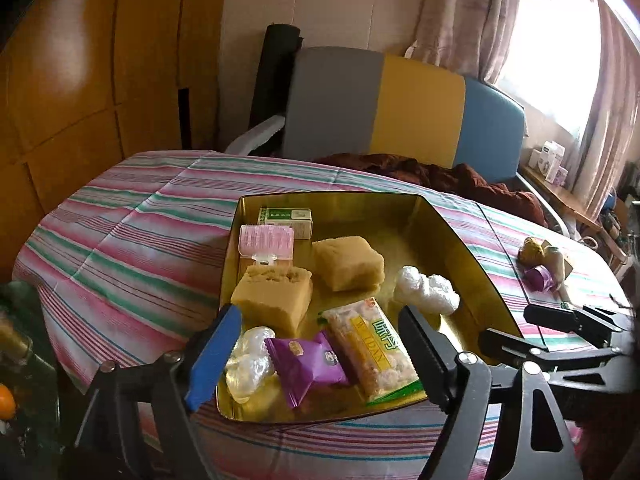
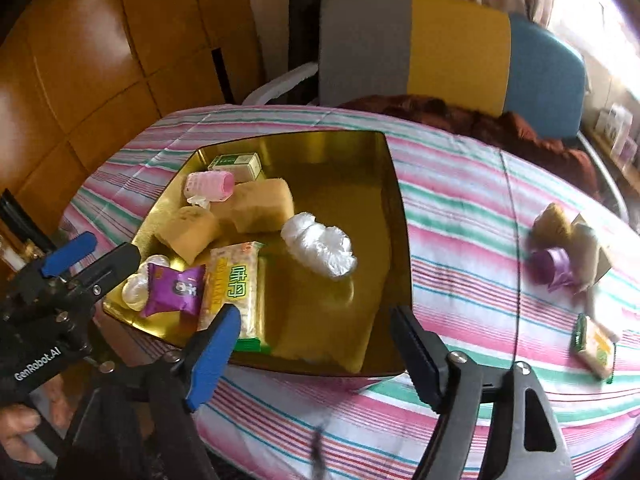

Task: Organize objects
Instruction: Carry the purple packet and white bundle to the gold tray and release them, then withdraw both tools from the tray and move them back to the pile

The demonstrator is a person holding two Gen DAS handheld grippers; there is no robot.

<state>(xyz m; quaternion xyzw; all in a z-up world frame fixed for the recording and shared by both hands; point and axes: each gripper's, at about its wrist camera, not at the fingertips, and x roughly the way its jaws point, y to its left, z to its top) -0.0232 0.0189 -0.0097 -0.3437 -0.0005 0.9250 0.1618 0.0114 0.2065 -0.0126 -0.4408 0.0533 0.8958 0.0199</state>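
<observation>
Sitting on the pink, green and white striped cloth that covers the surface [image 1: 132,240], the shallow gold metal tin [image 1: 472,256] lies directly ahead of the left hand-held gripper [image 1: 320,356] and ahead and slightly to the left of the right hand-held gripper [image 2: 316,352]. Nearest the left one's fingertips lie a clear crinkled wrapper [image 1: 248,364], a purple foil candy packet [image 1: 308,360] and a yellow-green rice cracker packet [image 1: 372,352], side by side along the tin's near edge. Beyond them are two tan spongy blocks [image 1: 348,264], a crumpled white plastic wad [image 1: 424,290] to their right, and farther back a pink hair roller [image 1: 266,242] and a small green-and-white carton [image 1: 288,220]. Both hand-held grippers stand wide open with nothing between their fingers; the left one hovers over the tin's near edge, the right one over its near right corner. Outside the tin, well to the right of the right hand-held gripper, a small green-edged snack packet [image 2: 594,346] rests on the cloth, and farther ahead a blurred cluster holds a purple wrapped piece [image 2: 550,266] beside tan lumps. Past the surface stands a chair with a grey, yellow and blue back [image 1: 400,108], a dark red cloth [image 1: 440,176] heaped on its seat.
</observation>
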